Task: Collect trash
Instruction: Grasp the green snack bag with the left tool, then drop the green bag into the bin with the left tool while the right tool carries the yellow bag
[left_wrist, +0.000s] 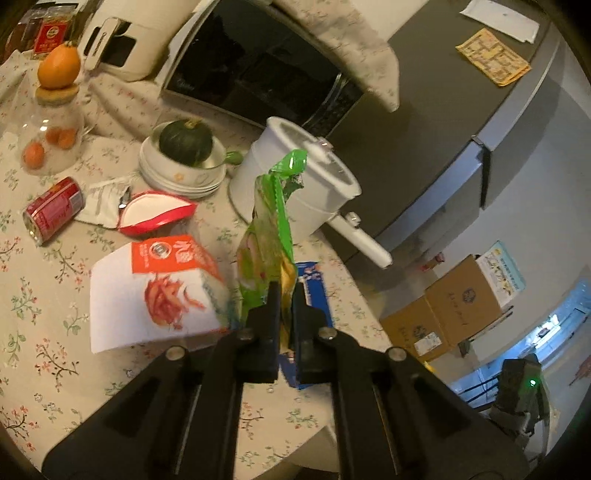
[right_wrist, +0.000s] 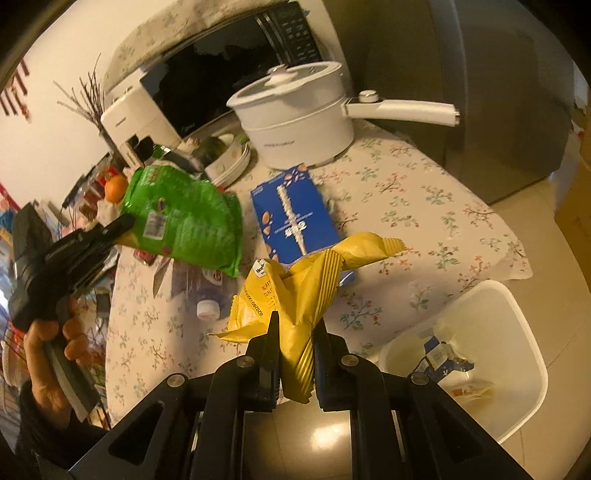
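Observation:
My left gripper (left_wrist: 285, 291) is shut on the lower edge of a crumpled green snack bag (left_wrist: 269, 236), which stands up above the floral table (left_wrist: 44, 295). In the right wrist view the same green bag (right_wrist: 184, 218) hangs from the left gripper (right_wrist: 123, 223), held by a hand at the left. My right gripper (right_wrist: 297, 321) is shut on a twisted yellow wrapper (right_wrist: 295, 291), held beyond the table's near edge. A white bin (right_wrist: 517, 314) with some trash inside stands on the floor to the lower right.
On the table lie a blue box (right_wrist: 295, 218), an orange-and-white box (left_wrist: 159, 291), a red can (left_wrist: 53, 208), a red-and-white pouch (left_wrist: 159, 212) and a plastic bottle (right_wrist: 208, 308). A white pot (right_wrist: 299, 122), stacked bowls and a microwave stand behind. Cardboard boxes (left_wrist: 454, 306) sit on the floor.

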